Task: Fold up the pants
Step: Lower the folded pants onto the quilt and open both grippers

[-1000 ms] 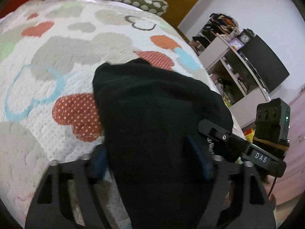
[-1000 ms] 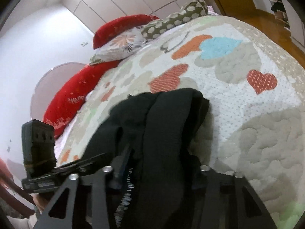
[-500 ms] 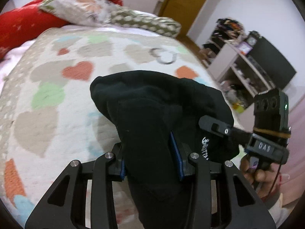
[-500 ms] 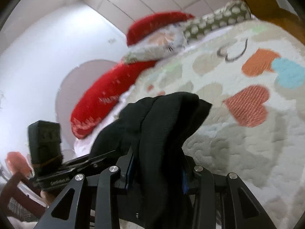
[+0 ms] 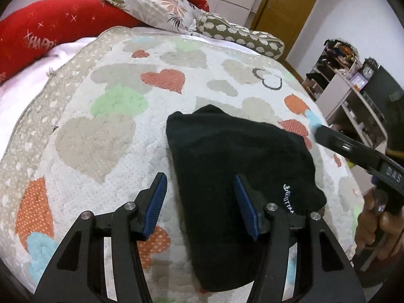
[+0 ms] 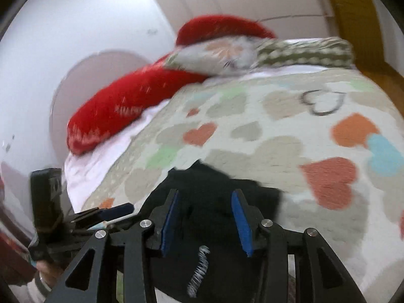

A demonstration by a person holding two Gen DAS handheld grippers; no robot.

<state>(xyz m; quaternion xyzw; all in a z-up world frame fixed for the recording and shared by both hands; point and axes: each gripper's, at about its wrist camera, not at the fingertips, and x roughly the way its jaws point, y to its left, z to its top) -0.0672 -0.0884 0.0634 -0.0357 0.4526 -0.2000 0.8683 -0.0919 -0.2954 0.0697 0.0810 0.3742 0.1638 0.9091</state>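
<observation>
The black pants (image 5: 240,156) lie folded in a compact bundle on the heart-patterned quilt (image 5: 101,139), white lettering near their right edge. My left gripper (image 5: 199,197) hovers over their left edge, jaws opening: one blue pad is above the quilt, the other above the cloth, neither pressing. In the blurred right wrist view the pants (image 6: 214,189) lie under my right gripper (image 6: 205,217), whose jaws are opening with a gap on both sides. The right gripper (image 5: 353,151) also shows at the bundle's right, held by a hand (image 5: 373,217). The left gripper (image 6: 108,214) appears low on the left.
Red pillows (image 5: 50,30), a floral pillow (image 5: 161,7) and a spotted bolster (image 5: 240,35) line the head of the bed. A wooden door (image 5: 285,5) and open shelves (image 5: 348,96) with clutter stand beyond the bed's right side. A white sheet (image 5: 30,83) shows at the left edge.
Both grippers let go of the pants, which dropped from hanging in the jaws onto the quilt. Both hands pulled back and up, so more of the bed and pillows shows.
</observation>
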